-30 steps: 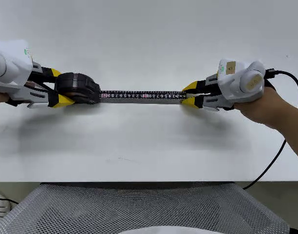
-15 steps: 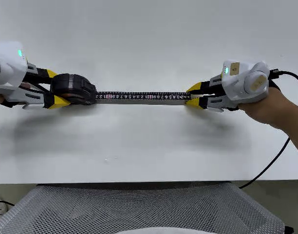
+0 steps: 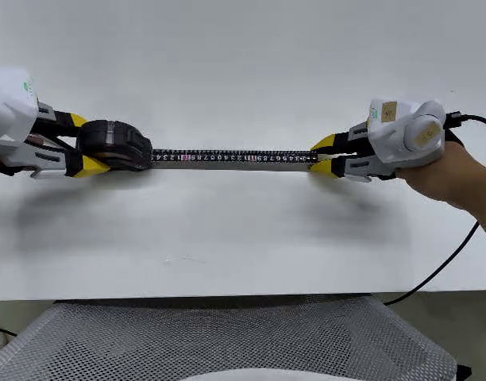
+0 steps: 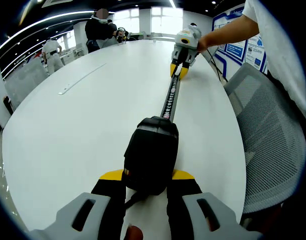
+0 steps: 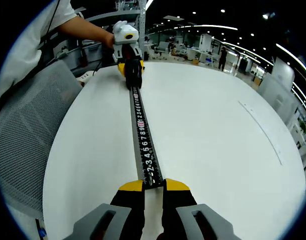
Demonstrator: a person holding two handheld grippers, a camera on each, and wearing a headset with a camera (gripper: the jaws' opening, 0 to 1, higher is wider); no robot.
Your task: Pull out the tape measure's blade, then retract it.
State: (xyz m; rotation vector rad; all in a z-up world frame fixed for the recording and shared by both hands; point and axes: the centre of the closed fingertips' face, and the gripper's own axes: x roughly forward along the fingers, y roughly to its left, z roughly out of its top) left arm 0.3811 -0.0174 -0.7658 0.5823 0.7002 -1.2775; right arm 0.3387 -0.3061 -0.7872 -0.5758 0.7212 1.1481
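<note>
White, yellow-tipped left gripper (image 3: 87,144), right gripper (image 3: 323,155)

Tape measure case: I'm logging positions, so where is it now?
Head view: the case sits at the table's left, clamped in the left tongs, its blade running right to the right tongs.

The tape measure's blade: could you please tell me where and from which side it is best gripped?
Grip its free end, coming in lengthwise, opposite the case. The blade is a thin flat strip stretched out straight, so jaws probably pinch its tip best, as the right gripper does.
</note>
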